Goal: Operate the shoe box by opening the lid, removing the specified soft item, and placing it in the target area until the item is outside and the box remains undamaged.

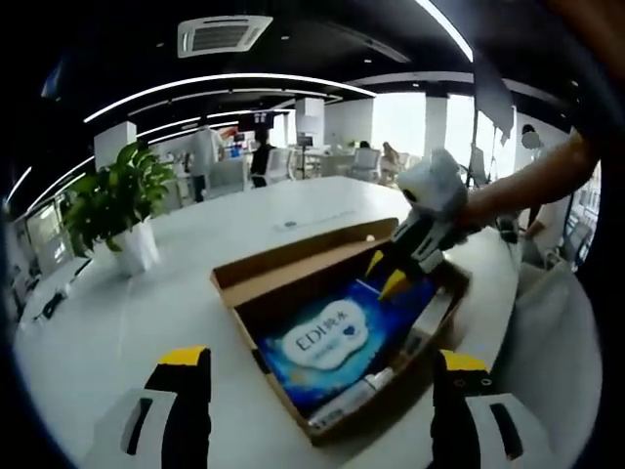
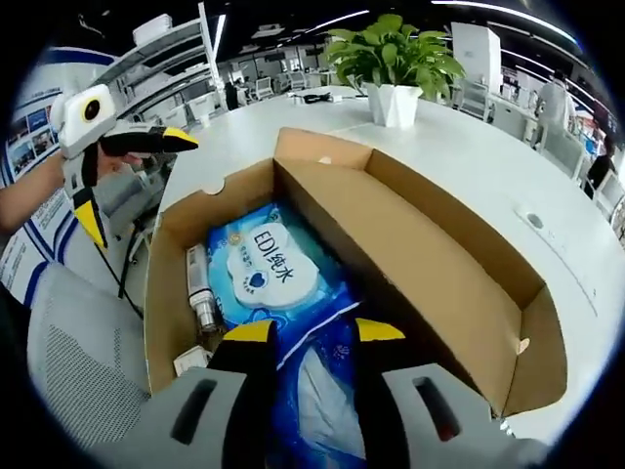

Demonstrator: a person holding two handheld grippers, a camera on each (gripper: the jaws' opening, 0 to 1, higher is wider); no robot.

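open-plan office all round, with a big white desk [image 1: 146,313] carrying a potted plant [image 2: 395,59] and the shoe box [image 2: 430,254], its lid folded back. inside lies a blue wet-wipes pack [image 1: 337,342] beside a small bottle [image 2: 200,293]. the right hand-held gripper [image 2: 314,332] is down in the box, its jaws narrow, pinching the near end of the pack. the left hand-held gripper [image 1: 317,362] hangs above the desk just short of the box, jaws wide and empty.
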